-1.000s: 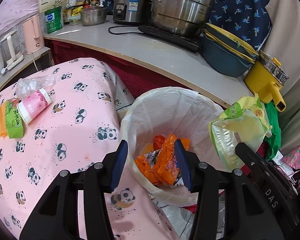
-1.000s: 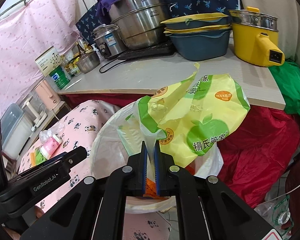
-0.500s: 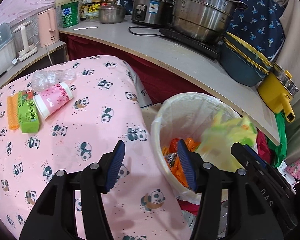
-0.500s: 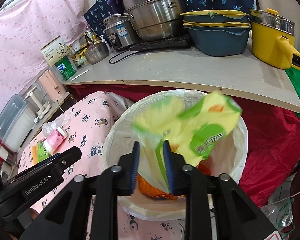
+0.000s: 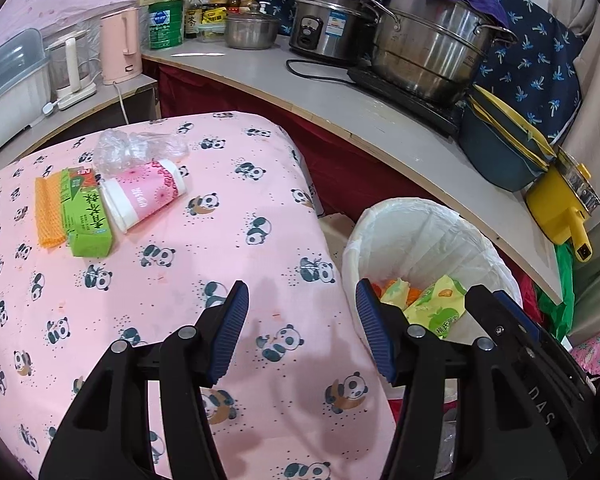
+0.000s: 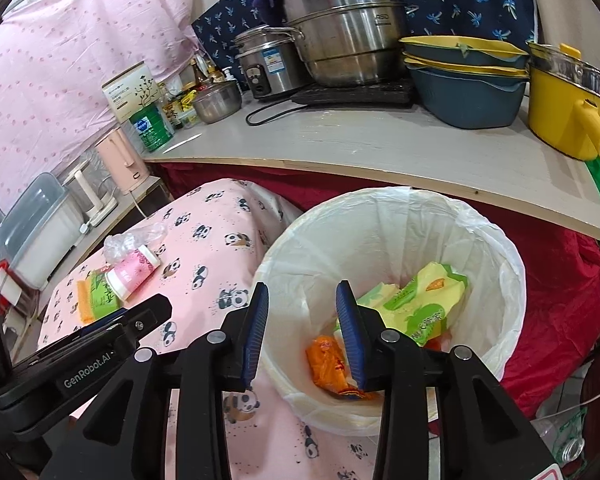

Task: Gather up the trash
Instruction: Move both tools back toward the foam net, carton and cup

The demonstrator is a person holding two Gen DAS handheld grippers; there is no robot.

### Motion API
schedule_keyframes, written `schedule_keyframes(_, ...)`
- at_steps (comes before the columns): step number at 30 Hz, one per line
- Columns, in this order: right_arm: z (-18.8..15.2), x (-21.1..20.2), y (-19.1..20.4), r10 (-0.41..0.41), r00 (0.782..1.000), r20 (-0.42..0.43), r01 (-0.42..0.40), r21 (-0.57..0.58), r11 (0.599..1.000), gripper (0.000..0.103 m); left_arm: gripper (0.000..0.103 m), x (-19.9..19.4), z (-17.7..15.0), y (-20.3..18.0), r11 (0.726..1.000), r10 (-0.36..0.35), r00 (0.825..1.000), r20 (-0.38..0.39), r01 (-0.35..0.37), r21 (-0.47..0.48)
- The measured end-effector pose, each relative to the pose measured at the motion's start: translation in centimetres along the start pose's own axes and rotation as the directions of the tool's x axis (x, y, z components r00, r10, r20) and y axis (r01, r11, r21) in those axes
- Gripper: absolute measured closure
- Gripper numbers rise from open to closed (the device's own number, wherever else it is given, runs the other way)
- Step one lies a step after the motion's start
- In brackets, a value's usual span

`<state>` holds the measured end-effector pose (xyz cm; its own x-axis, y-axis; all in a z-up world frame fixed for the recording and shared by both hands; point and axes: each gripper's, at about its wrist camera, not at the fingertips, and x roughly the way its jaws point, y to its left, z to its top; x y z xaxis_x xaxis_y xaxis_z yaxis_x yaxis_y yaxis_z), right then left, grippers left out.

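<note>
Over the bin (image 6: 500, 256), right tool (image 6: 302, 328) just spreading, empty, yellow-green bag (image 6: 420, 300) inside, left tool (image 5: 300, 328) apart.

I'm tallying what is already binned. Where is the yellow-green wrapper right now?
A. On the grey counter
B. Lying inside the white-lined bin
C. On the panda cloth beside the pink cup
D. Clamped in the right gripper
B: the yellow-green wrapper lies inside the white-lined bin on the orange wrappers, and nothing is between the jaws of the right gripper, which have just been opening.
</note>
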<state>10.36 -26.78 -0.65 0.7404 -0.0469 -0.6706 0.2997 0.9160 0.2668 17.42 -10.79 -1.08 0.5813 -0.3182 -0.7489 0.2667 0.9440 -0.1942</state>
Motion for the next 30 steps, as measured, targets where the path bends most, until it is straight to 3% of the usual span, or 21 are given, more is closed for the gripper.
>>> schedule_keyframes(16, -0.6, 0.4, 7.2, 0.049, 0.999, -0.017, -0.051, -0.105, 0.993, 0.061, 0.046, -2.4, 0.0, 7.3, 0.993, 0.067, 0.997, 0.028, -0.064, -0.1)
schedule_keyframes(30, -1.8, 3.4, 15.4, 0.113, 0.99, -0.081, -0.127, -0.21, 0.969, 0.061, 0.046, -3.5, -0.3, 16.5, 0.963, 0.165, 0.986, 0.019, -0.157, -0.22)
